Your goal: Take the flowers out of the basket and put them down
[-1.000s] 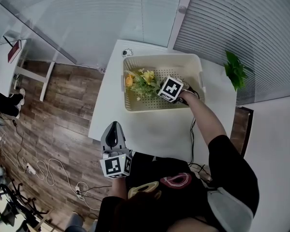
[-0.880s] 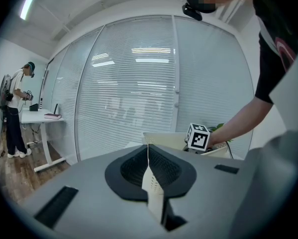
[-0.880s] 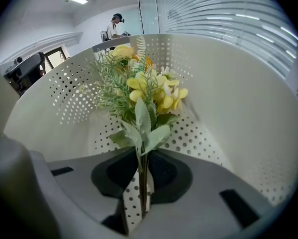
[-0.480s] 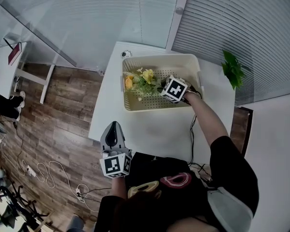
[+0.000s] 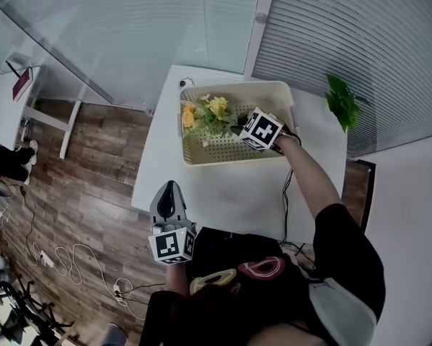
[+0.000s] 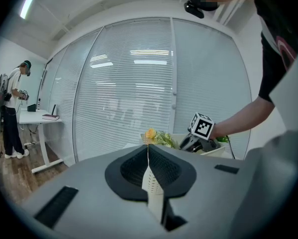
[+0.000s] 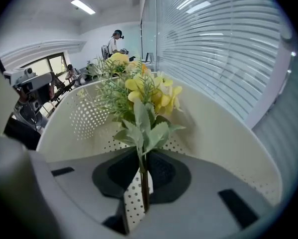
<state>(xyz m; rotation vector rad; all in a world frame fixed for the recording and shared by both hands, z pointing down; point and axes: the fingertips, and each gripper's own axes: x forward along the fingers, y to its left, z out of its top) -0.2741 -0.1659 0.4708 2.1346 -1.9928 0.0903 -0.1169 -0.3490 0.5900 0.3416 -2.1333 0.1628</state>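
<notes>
While beside blinds (image 5: pixel 360 27), white table (image 5: pixel 223 193)

The right gripper (image 5: pixel 235 128) has just been closing on the flower bunch (image 5: pixel 210 114) by its stem (now pinched tight). It has lifted the bunch toward 12 o'clock over the basket (image 5: pixel 230 158).

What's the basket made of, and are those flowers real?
The basket looks like cream plastic, matte and smooth, with neat rows of punched holes. The flowers are probably fake: fuzzy, cloth-like leaves and a stiff thin stem, though I can't be sure.
</notes>
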